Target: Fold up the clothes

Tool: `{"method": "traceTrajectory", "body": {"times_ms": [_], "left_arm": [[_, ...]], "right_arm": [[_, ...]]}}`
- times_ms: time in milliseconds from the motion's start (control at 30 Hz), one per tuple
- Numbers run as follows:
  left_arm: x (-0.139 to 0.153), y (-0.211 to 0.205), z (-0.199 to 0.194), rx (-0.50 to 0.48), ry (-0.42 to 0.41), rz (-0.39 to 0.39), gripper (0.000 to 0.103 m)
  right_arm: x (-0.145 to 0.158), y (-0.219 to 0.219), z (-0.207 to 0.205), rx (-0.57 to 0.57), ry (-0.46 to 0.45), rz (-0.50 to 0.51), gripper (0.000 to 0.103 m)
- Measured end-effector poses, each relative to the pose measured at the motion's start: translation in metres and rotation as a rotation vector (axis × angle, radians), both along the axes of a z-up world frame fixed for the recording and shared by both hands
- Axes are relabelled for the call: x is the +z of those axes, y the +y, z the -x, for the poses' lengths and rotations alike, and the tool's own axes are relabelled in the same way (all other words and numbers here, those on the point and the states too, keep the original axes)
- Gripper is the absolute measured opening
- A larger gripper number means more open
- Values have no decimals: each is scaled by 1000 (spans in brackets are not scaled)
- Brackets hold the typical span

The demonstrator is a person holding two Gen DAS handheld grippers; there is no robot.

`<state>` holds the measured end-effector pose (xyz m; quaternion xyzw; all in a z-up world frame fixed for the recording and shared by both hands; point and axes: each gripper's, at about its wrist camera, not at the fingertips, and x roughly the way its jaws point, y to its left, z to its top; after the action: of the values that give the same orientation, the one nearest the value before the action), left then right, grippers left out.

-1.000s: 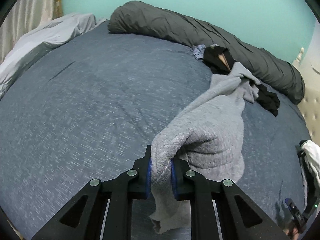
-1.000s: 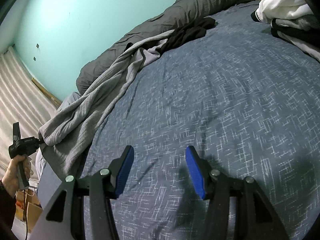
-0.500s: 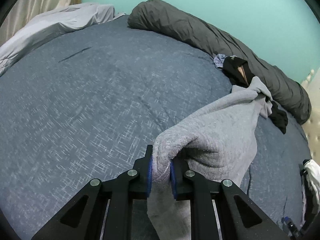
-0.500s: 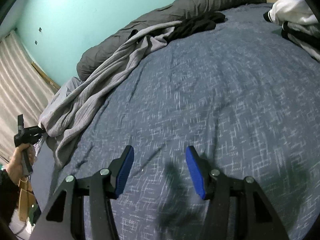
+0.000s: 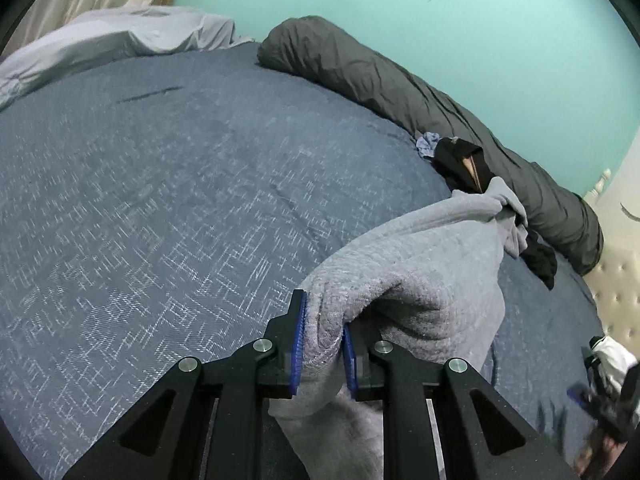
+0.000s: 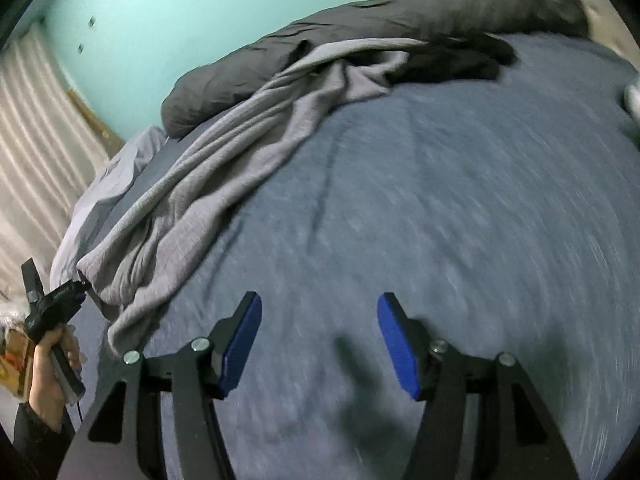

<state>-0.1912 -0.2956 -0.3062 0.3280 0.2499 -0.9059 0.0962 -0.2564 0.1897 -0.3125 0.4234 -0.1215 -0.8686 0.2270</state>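
Note:
A long grey knit garment (image 5: 408,276) stretches across the blue bedspread (image 5: 168,208) toward the rolled dark duvet. My left gripper (image 5: 322,344) is shut on one end of it, and loose cloth hangs below the blue pads. Seen from the right wrist, the same grey garment (image 6: 224,176) lies in folds from the far duvet to the left edge, where a hand holds the left gripper (image 6: 82,286). My right gripper (image 6: 320,344) hovers open over bare bedspread (image 6: 440,208), to the right of the garment and apart from it.
A dark grey rolled duvet (image 5: 400,92) lies along the teal wall. Black clothes (image 5: 464,164) and a small blue cloth (image 5: 428,144) sit by it. A pale sheet (image 5: 120,36) bunches at the far left corner. White clothing (image 5: 612,360) lies near the tufted headboard (image 5: 616,288).
My left gripper has pulled the grey garment back and left, drawing it out longer across the bed. The right gripper has swung left over the bedspread, still open; its view is blurred.

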Motion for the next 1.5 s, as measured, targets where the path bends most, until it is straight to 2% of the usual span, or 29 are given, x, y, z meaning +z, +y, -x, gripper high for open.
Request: {"method": "traceTrajectory", "body": {"times_ms": [167, 367, 700, 733, 767, 800, 867, 900, 1067, 1267, 1367, 1500], "left_arm": [[-7, -4, 3, -3, -4, -35, 18], [-8, -6, 2, -19, 1, -50, 18], [-13, -14, 4, -35, 2, -77, 18], [-14, -14, 4, -36, 2, -81, 18], [-14, -15, 4, -37, 3, -83, 18], [-13, -15, 4, -39, 3, -84, 18], [-13, -15, 4, -43, 4, -86, 18], [-12, -15, 4, -45, 5, -88, 18], [-6, -14, 2, -55, 16, -100, 18], [8, -9, 0, -81, 58, -156, 17], [19, -5, -3, -91, 82, -151, 17], [26, -4, -8, -95, 92, -155, 17]], "right_arm": [[8, -56, 56, 77, -26, -18, 61], [1, -107, 108, 105, -97, 24, 61], [-23, -151, 161, 92, -145, 45, 61], [-26, -154, 164, 99, -151, 39, 60], [-28, -157, 165, 106, -152, 36, 46], [-28, -158, 165, 112, -142, 37, 35], [-24, -160, 161, 109, -111, 19, 6], [-18, -159, 158, 113, -90, 16, 3], [16, -148, 141, 133, -4, 22, 2], [72, -110, 92, 162, 83, 39, 2], [99, -92, 67, 176, 123, 47, 2], [106, -77, 32, 178, 97, 34, 2]]}}
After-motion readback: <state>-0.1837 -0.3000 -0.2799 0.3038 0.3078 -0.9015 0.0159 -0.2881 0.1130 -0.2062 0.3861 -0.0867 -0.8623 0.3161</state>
